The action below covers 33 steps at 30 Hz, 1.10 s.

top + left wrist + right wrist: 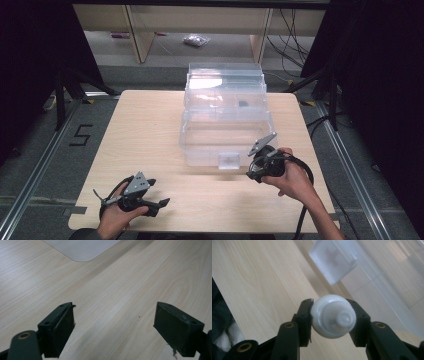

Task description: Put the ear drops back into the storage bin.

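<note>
A clear plastic box (225,132) with its lid raised stands on the wooden table (150,130), past the middle. My right gripper (256,169) hovers at the box's front right corner, held by a hand. In the right gripper view its jaws (333,316) are shut on a round white bottle (333,316), seen end-on with its nozzle toward the camera; the box's frosted latch (333,261) lies just beyond. My left gripper (157,195) rests near the front left edge, pointing right. In the left gripper view its jaws (113,325) stand open over bare wood.
A small dark item (243,104) lies inside the box near its back. A pale sheet corner (82,250) lies ahead of the left gripper. Black stands and cables flank the table; a floor marking (80,135) sits at left.
</note>
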### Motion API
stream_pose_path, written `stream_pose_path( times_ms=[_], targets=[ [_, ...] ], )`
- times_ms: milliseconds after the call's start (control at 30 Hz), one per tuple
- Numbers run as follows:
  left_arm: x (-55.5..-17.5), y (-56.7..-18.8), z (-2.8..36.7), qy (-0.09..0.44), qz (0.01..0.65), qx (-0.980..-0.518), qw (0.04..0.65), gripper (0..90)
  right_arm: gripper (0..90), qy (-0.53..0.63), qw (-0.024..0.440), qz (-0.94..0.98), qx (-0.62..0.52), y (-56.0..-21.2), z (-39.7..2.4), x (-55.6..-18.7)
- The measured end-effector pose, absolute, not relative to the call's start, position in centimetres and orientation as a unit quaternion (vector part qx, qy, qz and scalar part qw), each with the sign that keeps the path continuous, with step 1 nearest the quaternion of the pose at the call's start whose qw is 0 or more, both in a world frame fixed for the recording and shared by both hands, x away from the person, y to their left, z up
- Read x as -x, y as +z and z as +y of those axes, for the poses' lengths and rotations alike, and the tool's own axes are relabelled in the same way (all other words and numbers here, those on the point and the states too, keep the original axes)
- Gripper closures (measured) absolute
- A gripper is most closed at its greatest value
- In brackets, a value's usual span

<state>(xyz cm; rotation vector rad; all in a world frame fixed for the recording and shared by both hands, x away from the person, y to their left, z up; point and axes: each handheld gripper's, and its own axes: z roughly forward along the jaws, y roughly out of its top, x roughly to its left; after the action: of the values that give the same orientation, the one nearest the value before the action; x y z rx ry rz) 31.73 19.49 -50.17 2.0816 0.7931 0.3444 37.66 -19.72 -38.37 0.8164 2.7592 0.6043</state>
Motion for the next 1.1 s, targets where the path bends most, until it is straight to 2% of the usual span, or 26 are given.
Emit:
stream_pose_path(
  times_ms=[633, 1100],
  targets=[
    [-31.7, -50.2, 19.5, 0.138, 0.317, -0.835, 0.429, 16.0, 60.0, 0.194, 0.110, 0.933, -0.282, -34.2, -20.2, -40.1],
    [-31.7, -50.2, 19.5, 0.138, 0.317, -0.835, 0.429, 16.0, 60.0, 0.184, 0.105, 0.925, -0.316, -33.3, -20.6, -43.8]
  ],
)
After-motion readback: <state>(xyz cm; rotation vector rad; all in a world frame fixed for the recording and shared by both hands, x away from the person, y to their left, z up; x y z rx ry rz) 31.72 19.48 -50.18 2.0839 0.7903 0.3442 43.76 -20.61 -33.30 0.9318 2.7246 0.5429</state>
